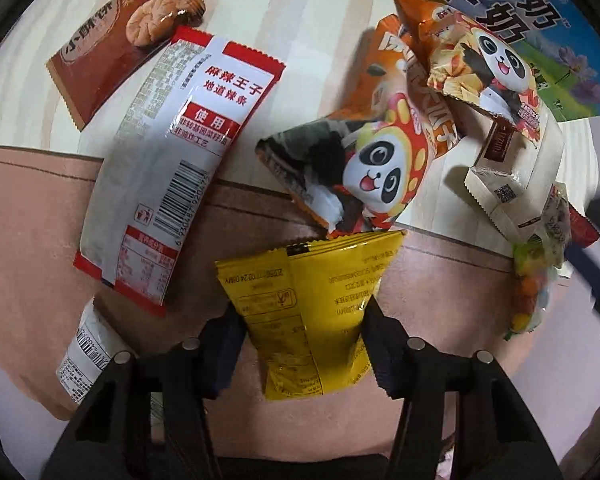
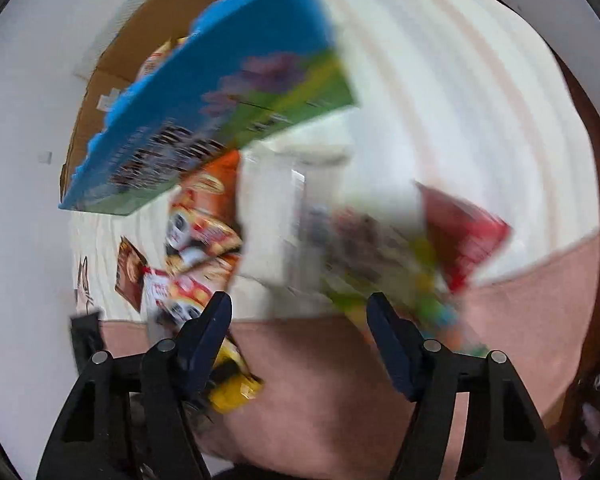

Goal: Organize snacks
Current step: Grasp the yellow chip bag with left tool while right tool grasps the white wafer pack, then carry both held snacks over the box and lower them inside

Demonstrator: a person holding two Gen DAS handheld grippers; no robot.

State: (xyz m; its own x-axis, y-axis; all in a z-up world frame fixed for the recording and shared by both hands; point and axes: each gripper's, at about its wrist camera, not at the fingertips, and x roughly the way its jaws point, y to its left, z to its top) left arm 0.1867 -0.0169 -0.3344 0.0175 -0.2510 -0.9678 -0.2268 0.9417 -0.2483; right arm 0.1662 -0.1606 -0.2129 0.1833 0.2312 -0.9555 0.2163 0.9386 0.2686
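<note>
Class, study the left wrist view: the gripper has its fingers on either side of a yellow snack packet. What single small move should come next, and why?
Probably lift the yellow packet a little, straight up. The left gripper looks closed on its sides, the packet pinched narrow between the fingers, so the grasp seems made. Its top edge sits under the panda packet, so a slow lift should avoid dragging that one along.

L hand-held gripper (image 1: 302,344) pointing down, jaws clamped, R hand-held gripper (image 2: 300,336) down, jaws apart
</note>
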